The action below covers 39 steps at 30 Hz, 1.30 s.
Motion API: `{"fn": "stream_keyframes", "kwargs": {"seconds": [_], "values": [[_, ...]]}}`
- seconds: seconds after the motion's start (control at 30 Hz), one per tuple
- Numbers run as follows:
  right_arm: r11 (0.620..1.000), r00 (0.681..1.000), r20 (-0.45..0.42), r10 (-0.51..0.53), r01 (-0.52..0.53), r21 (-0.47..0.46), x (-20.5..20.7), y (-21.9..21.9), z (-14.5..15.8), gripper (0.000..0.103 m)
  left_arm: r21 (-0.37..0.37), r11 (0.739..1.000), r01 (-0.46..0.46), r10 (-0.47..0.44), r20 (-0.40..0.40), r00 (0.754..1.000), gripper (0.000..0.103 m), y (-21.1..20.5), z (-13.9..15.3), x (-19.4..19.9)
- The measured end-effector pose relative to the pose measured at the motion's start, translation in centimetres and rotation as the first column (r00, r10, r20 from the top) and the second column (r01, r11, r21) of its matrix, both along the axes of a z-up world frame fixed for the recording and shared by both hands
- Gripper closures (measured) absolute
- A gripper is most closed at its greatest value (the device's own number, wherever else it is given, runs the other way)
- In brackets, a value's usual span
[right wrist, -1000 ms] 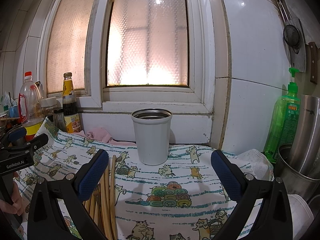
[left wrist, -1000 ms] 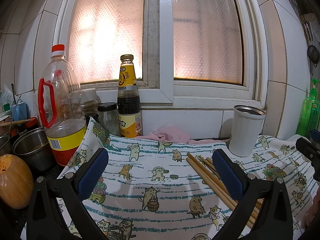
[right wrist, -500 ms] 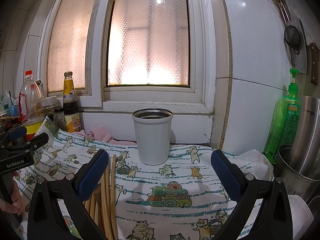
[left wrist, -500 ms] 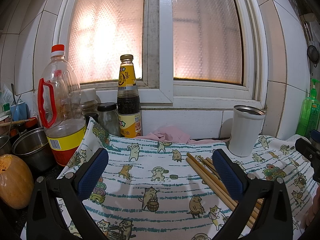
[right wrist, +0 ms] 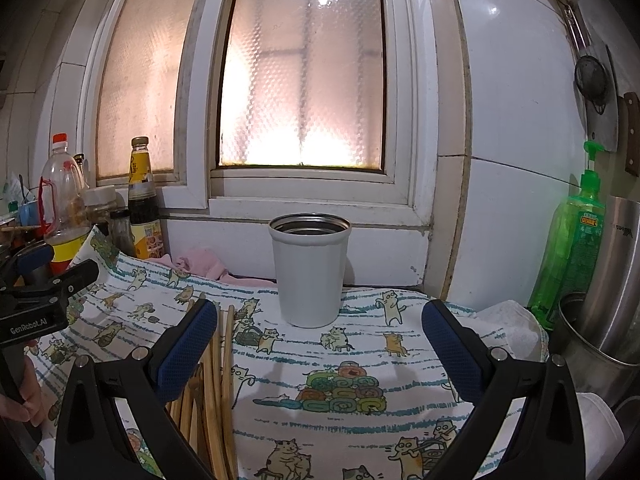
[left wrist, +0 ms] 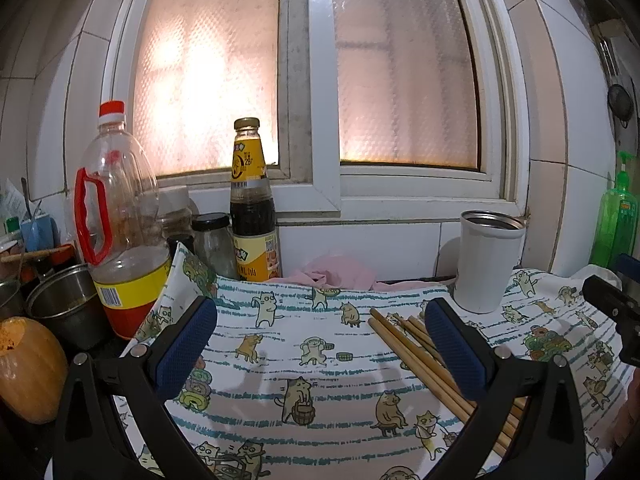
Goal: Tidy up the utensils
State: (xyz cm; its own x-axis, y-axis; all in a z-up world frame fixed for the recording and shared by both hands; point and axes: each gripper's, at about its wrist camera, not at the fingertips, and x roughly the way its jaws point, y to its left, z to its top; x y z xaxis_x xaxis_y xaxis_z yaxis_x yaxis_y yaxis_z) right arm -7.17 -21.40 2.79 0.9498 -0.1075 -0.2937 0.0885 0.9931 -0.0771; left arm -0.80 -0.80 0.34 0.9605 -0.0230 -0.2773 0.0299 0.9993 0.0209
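Observation:
Several wooden chopsticks (left wrist: 416, 354) lie in a loose bundle on a cat-print cloth (left wrist: 304, 332); they also show in the right wrist view (right wrist: 218, 384). A white cup (left wrist: 486, 260) with a metal inside stands upright at the back of the cloth, near the wall; it also shows in the right wrist view (right wrist: 310, 270). My left gripper (left wrist: 320, 340) is open and empty above the cloth, left of the chopsticks. My right gripper (right wrist: 320, 340) is open and empty, in front of the cup, with the chopsticks by its left finger (right wrist: 188, 348).
An oil bottle (left wrist: 120, 224), a sauce bottle (left wrist: 252, 204), jars and steel pots (left wrist: 64, 304) crowd the left. A pink rag (left wrist: 340, 272) lies by the wall. A green soap bottle (right wrist: 572, 240) and steel pots (right wrist: 600, 320) stand at the right.

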Motion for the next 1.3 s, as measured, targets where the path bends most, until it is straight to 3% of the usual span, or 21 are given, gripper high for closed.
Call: {"fn": "stream_keyframes", "kwargs": {"seconds": [0.37,0.6,0.77,0.9,1.07,1.17,1.3], "values": [[1.0,1.0,-0.008,0.027,-0.027,-0.015,-0.1,0.2,0.2,0.0,0.007,1.0,-0.006,0.005,0.026,1.0,0.0,0.0,0.3,-0.6],[0.999,0.999,-0.004,0.034,-0.034,-0.03,-0.3,0.5,0.3,0.0,-0.026,0.998,-0.05,0.052,0.058,0.997,0.0,1.0,0.5,-1.2],[0.999,0.999,-0.032,0.022,-0.023,-0.03,0.2,0.5,0.2,0.0,-0.052,0.998,-0.024,0.027,0.062,0.998,0.0,1.3,0.6,-1.4],[0.999,0.998,-0.058,0.013,-0.016,-0.04,0.8,0.7,0.1,0.0,-0.025,0.996,-0.086,0.088,0.097,0.991,0.0,1.0,0.7,-1.8],[0.998,0.995,-0.102,0.022,-0.027,-0.049,1.8,0.9,-0.3,0.0,-0.039,0.998,-0.055,0.059,0.103,0.993,0.0,1.2,0.8,-1.9],[0.999,0.997,-0.081,0.014,-0.017,-0.041,1.4,0.9,-0.2,0.0,-0.044,0.998,-0.044,0.049,0.104,0.993,0.0,1.2,0.8,-2.0],[0.997,0.994,-0.081,0.076,-0.077,-0.01,1.6,1.1,1.7,0.0,-0.042,0.999,-0.005,0.01,0.117,0.993,0.0,0.8,0.9,-2.2]]}}
